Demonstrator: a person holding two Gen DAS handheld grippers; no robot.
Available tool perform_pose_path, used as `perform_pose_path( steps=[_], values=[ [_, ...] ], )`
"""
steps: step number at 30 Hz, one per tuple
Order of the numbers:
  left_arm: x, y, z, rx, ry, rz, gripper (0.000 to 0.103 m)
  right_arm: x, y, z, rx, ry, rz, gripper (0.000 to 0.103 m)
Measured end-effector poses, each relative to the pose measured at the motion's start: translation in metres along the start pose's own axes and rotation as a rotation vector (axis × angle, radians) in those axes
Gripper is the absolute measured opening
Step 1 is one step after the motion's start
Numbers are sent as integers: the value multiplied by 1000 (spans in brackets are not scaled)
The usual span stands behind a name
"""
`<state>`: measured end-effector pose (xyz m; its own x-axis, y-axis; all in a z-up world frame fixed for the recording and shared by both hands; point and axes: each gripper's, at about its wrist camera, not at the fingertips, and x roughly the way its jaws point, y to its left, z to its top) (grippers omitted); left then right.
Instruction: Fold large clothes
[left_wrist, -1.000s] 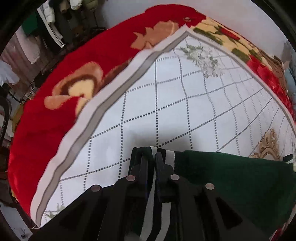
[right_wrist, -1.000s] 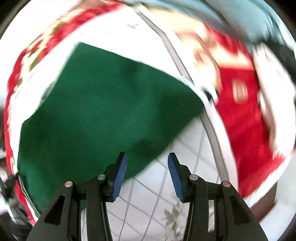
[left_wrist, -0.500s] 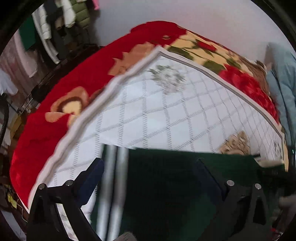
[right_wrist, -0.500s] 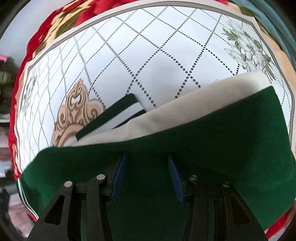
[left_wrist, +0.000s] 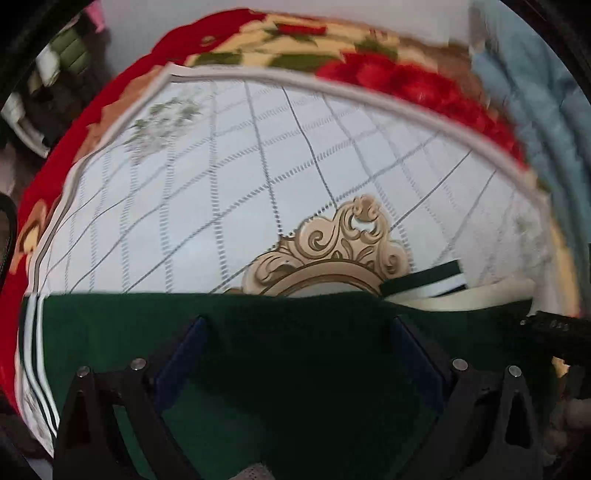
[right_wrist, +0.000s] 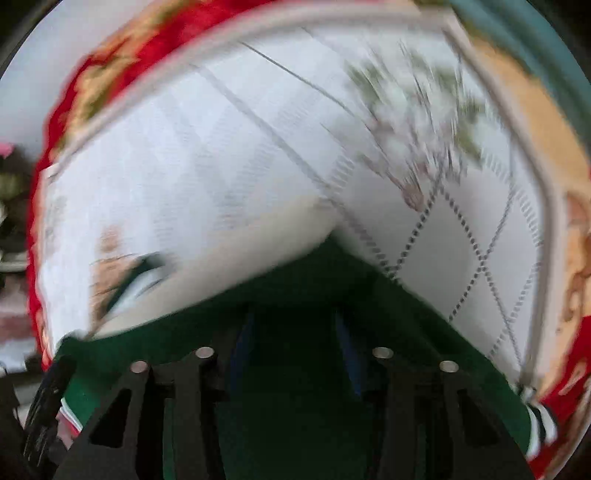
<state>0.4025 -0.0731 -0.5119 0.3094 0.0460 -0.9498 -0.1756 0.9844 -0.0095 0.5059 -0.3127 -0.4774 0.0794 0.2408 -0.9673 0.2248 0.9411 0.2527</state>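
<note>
Left gripper spread wide over the green garment, gripping nothing — right gripper half-open, jaws just narrowing, same garment lying between them.

Matt green garment of felt-like cloth lies on a smooth printed sheet over plush red blanket

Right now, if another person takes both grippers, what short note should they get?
Left gripper: wide open over the green garment, gripping nothing.
Right gripper: jaws partly open, just been closing, over the same cloth; grip unclear through the blur.
Garment lies on the white checked sheet, cream sleeve showing at its far edge.
Done: one fold, apparently. Left: further folds, smoothing.
</note>
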Motion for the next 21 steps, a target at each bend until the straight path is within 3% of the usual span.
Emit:
perform_pose_path(
  steps=[1,4,7,10,13,15,17,18,19,21],
  values=[
    [10,-3,2,4,13,12,102,10,-12,6,39,24,48,42],
    [34,-1,8,-5,49,12,103,-1,-16,6,12,51,39,42],
    [20,7,10,-28,52,-3,103,-27,-32,-1,34,54,120,44],
    [-11,13,1,-65,16,-6,103,-79,-68,-23,79,-10,211,44],
    [-40,6,-19,-84,-14,-24,103,-121,-105,-57,89,-79,146,45],
    [-39,-9,-34,-59,-6,-17,103,-129,-141,-83,121,-64,97,45],
    [-16,-20,-41,-16,48,26,103,-102,-168,-101,188,14,74,35],
    [-2,-25,-45,-5,84,47,103,-91,-180,-106,215,43,67,12],
    [17,-25,-49,-11,119,41,103,-69,-190,-107,232,78,41,0],
    [27,-16,-49,-79,134,-2,103,-29,-190,-102,230,124,38,0]
  ],
)
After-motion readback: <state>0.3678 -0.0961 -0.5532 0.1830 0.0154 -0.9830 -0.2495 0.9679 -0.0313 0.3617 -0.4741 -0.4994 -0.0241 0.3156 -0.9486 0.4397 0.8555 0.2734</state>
